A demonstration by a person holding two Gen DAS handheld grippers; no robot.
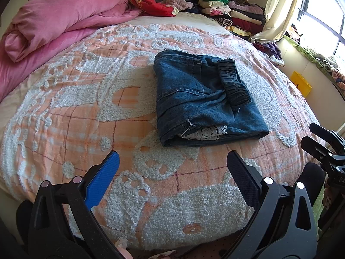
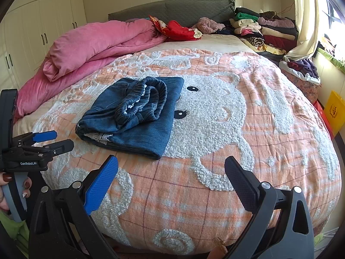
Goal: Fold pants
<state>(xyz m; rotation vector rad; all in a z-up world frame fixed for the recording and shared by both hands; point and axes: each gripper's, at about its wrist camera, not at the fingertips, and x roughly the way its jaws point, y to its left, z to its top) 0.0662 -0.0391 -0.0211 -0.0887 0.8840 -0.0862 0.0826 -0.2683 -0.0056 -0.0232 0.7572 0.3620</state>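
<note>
Bedroom clutter rings a bed [image 2: 248, 129] under a bear quilt. Jeans [image 1: 204, 99] lie mid-bed, folded into a compact bundle, waistband on top, so the fold looks finished. Left gripper [image 1: 172, 172] and right gripper [image 2: 171, 172] hover at six o'clock, both spread wide, holding nothing.

The pants [image 1: 200, 99] are dark blue denim with a darker, near-black gathered waistband [image 1: 234, 84] and a bit of white lace at one edge. They lie on a bedspread [image 2: 215, 194] of orange and peach plaid with dark red lines and fluffy white figures. A pink quilt [image 2: 97, 41] lies beside a red, gold-trimmed cloth [image 2: 179, 30].
</note>
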